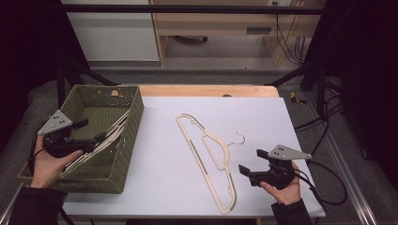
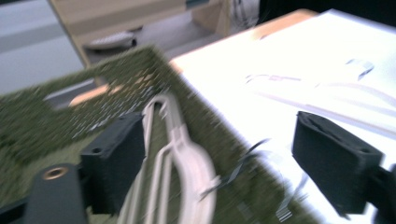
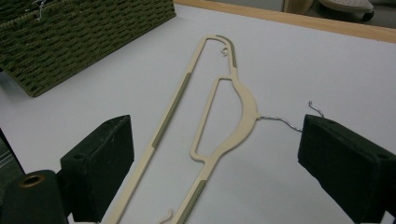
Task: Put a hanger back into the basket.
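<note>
Hangers of cream plastic with thin wire hooks (image 1: 101,142) lie stacked in the olive-green woven basket (image 1: 130,140) at about nine o'clock on the table, leaning against its right wall; in the left gripper view they (image 2: 180,154) sit just beyond the two black jaws. The left gripper (image 1: 87,131) hovers over the basket's near end, its jaws spread wide and gripping nothing. Another cream plastic hanger with olive strips and a wire hook (image 1: 211,157) lies flat near the middle of the white tabletop (image 1: 263,117), well apart from the basket. At about four o'clock the right gripper (image 1: 251,161) points toward that hanger's hook, jaws wide apart and empty, with the hook (image 3: 289,122) just before the right-hand jaw in its own view.
</note>
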The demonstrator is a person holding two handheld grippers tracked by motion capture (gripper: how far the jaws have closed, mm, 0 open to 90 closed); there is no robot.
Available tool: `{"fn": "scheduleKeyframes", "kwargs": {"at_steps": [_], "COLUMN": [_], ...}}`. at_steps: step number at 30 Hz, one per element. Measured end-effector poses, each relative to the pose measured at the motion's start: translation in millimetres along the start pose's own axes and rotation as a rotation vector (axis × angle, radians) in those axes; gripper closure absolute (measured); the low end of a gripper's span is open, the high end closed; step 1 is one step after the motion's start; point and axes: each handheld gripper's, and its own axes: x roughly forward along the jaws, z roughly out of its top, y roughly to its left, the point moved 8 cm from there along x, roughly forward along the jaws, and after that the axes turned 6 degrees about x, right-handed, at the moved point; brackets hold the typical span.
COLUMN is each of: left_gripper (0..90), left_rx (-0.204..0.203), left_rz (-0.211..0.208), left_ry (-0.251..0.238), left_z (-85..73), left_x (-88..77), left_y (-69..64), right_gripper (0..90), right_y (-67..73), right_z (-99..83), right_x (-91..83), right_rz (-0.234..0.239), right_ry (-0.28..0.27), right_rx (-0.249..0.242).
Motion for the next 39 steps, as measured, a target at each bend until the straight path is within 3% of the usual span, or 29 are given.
{"fn": "scheduleKeyframes", "kwargs": {"at_steps": [6,11,16,20,25,32,35,39], "left_gripper": [9.6,8.5,7.9,8.0,8.1,8.1,8.2,8.3], "left_rx": [-0.013,-0.029,-0.027,-0.015,-0.011,-0.012,-0.014,-0.021], "left_rz": [-0.040,-0.084,-0.136,-0.145,-0.189,-0.215,-0.222,-0.231], "left_ry": [-0.096,-0.141,-0.138,-0.123,-0.116,-0.096,-0.069,-0.046], "left_z": [27.0,37.3,35.8,31.8,27.0,12.9,3.7,-4.5], "left_x": [4.8,15.0,31.4,44.2,57.1,70.0,75.6,81.1], "left_y": [-37.7,-66.4,-94.8,-113.6,-135.5,-155.7,-160.8,-167.4], "right_gripper": [11.5,10.9,11.5,11.5,11.7,14.7,20.1,25.9], "right_y": [0.6,0.7,2.1,2.8,4.2,4.3,2.4,2.1], "right_z": [-1.3,-2.4,-5.6,-8.7,-12.5,-17.7,-22.8,-36.6], "right_x": [3.3,5.3,8.5,11.8,17.1,25.6,31.6,45.2], "right_rz": [-0.003,-0.011,-0.011,-0.016,-0.019,-0.051,-0.076,-0.128], "right_ry": [0.007,0.009,0.030,0.045,0.065,0.085,0.112,0.189], "right_rx": [0.003,0.009,0.018,0.010,0.010,0.047,0.041,0.061]}}
